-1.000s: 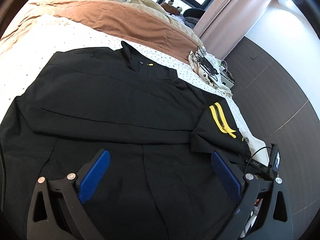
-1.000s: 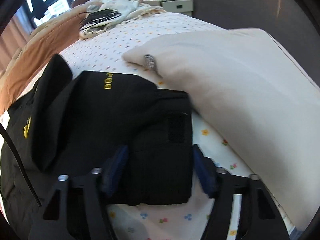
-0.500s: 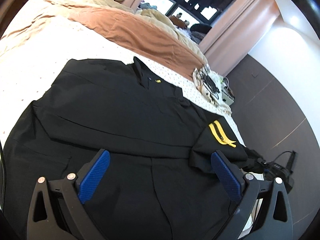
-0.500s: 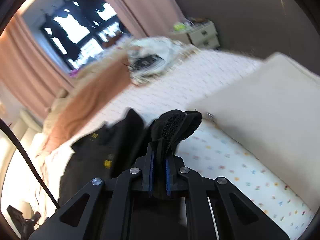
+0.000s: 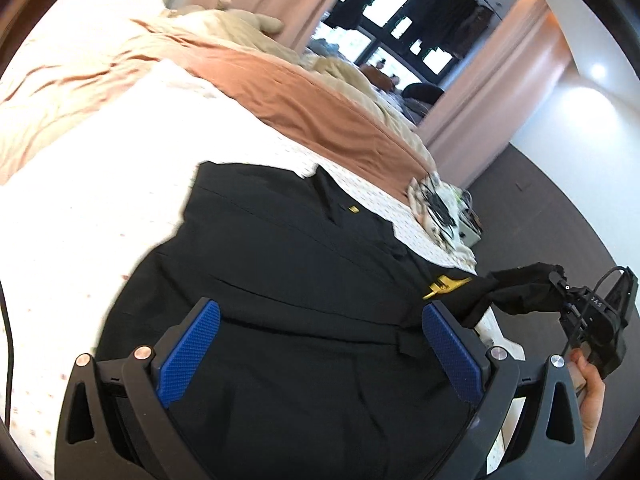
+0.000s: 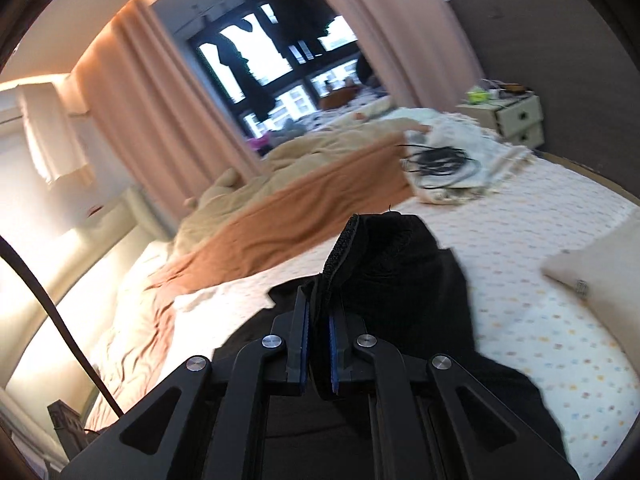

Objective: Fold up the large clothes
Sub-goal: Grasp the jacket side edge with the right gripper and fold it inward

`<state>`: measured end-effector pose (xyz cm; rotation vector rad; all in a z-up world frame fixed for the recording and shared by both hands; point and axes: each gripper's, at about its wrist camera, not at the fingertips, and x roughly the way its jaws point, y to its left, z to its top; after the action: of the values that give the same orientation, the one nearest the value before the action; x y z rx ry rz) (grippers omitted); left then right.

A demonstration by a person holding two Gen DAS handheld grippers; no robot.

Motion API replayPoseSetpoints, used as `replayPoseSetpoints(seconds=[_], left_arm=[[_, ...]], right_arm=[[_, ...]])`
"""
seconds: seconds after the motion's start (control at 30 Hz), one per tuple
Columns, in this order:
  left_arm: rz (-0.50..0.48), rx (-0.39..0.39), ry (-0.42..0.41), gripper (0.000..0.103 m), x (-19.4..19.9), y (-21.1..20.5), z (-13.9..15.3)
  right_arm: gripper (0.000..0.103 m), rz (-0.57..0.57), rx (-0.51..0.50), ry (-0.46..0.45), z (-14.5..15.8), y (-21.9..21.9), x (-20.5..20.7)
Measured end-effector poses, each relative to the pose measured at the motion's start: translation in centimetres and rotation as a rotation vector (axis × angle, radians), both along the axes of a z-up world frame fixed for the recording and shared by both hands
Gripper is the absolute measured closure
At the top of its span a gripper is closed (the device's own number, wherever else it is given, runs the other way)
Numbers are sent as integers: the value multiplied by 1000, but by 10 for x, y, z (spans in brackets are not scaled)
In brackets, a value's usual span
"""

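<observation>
A large black jacket (image 5: 280, 272) with a yellow mark lies spread on the white dotted bed sheet (image 5: 72, 216). My left gripper (image 5: 320, 344) is open and empty, held above the jacket's lower part. My right gripper (image 6: 318, 344) is shut on the black sleeve cuff (image 6: 384, 264) and holds it lifted above the bed. In the left wrist view the right gripper (image 5: 560, 284) shows at the right with the sleeve (image 5: 516, 292) stretched up from the jacket.
A brown and beige duvet (image 5: 320, 108) lies bunched across the far bed. A cream cloth with black cables (image 6: 444, 164) lies at the bed's far edge. A beige pillow (image 6: 600, 280) lies at the right. A nightstand (image 6: 512, 118) stands by the dark wall.
My right gripper shut on the sleeve cuff and lifted it up off the bed. My left gripper rose and tilted up, staying open.
</observation>
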<state>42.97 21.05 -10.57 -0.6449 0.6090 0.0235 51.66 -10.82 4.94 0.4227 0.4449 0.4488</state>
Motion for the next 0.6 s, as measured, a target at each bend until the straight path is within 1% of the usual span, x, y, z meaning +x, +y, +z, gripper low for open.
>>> replayPoseSetpoints(seconds=[0.1,0.2,0.27,0.37,0.47,0.6], left_arm=[[44,-38,11,0,-10,27,-4],[95,-93,14,0,-19,51,-8],[118,-122,4,0,-24,64,-9],[147,-128,-1,0,-32,78,-9],[181,-136,-6,0,-40,94,-9],[216,-144,16,0,-48,114,-15]], right_arm=[[99,34,-26,-7,0,19,9],[99,78,-37,-10,-2,21,35],[99,104,-50,-18,4,34,47],[99,151,-72,-33,9,60,77],[99,198,-105,-45,9,88,95],[99,243,-150,-18,-5,126,119]])
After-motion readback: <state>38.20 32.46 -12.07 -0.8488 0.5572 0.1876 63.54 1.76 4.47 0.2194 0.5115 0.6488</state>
